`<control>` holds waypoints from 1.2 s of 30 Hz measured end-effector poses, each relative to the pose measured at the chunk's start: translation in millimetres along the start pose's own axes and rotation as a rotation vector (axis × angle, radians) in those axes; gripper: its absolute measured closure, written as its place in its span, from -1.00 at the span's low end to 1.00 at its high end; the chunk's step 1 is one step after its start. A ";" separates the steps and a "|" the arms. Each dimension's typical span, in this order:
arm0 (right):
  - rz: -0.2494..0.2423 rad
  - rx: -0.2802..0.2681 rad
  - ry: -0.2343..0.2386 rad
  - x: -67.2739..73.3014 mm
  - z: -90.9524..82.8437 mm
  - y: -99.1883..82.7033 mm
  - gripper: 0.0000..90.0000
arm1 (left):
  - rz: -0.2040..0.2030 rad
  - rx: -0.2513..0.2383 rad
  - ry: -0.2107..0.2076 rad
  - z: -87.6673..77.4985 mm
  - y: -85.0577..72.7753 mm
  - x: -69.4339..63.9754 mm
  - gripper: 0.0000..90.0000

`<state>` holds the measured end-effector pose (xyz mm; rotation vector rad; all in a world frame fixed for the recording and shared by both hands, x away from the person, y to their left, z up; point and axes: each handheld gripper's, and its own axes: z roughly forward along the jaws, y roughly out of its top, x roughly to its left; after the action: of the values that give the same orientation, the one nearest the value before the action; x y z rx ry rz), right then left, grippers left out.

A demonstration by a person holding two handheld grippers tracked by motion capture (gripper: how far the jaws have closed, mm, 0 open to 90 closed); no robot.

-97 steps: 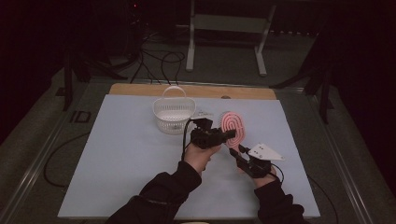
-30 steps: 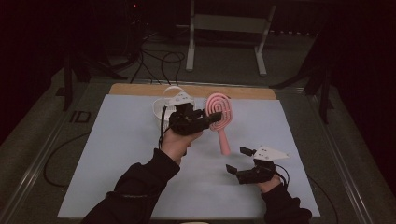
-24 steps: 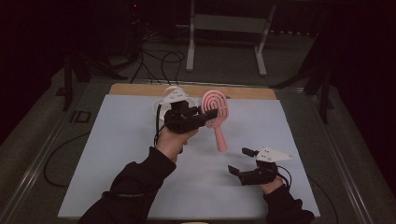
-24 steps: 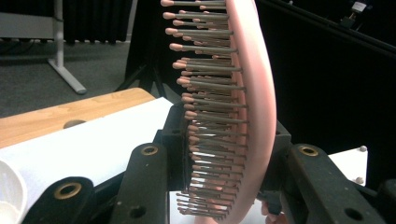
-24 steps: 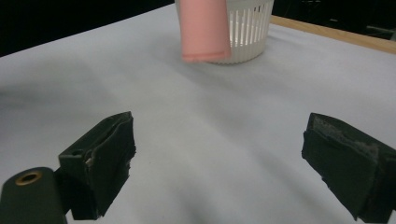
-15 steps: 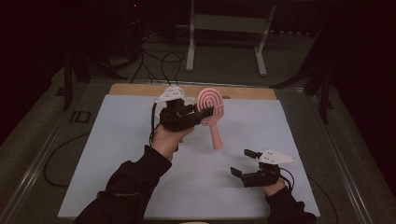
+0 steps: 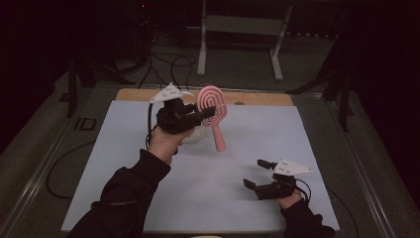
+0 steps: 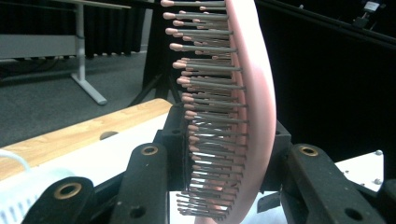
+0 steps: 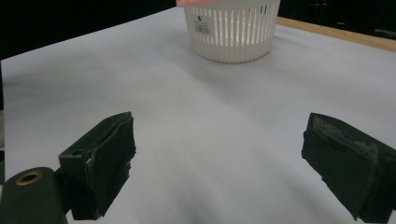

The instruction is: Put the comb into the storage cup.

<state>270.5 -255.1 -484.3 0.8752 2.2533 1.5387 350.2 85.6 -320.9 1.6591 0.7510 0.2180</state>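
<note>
Above the far half of the table (image 7: 124, 163), a pink hairbrush (image 7: 212, 105) is held clamped by its head between the jaws of the left gripper (image 7: 210, 112), handle hanging down toward the near right, clear of the surface. Just behind and below the gripper, a white slatted basket (image 9: 232, 29) is seen standing on the table. Near the right front edge, the right gripper (image 7: 255, 173) is kept low with its jaws spread wide and nothing between them.

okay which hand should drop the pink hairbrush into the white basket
Left. The left gripper is shut on the pink hairbrush, lifted beside the white basket. The right gripper is open, low over the table.
</note>
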 end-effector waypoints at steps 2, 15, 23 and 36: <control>-0.004 0.001 -0.004 -0.1 -0.1 0.2 -0.80 | 0.005 -0.001 0.002 -2.3 1.3 2.2 0.44; -0.002 0.010 -0.002 0.2 0.9 1.0 -0.80 | 0.059 0.004 0.021 -16.1 10.9 10.8 0.44; -0.004 0.010 -0.002 0.9 1.2 1.6 -0.80 | 0.104 -0.006 0.038 -21.1 16.2 18.4 0.44; -0.006 0.012 0.002 0.7 1.7 1.9 -0.80 | 0.195 -0.031 0.101 -26.0 25.3 24.0 0.44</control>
<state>271.4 -253.0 -483.1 0.8692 2.2669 1.5255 363.9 119.4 -297.3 1.7014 0.6572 0.4517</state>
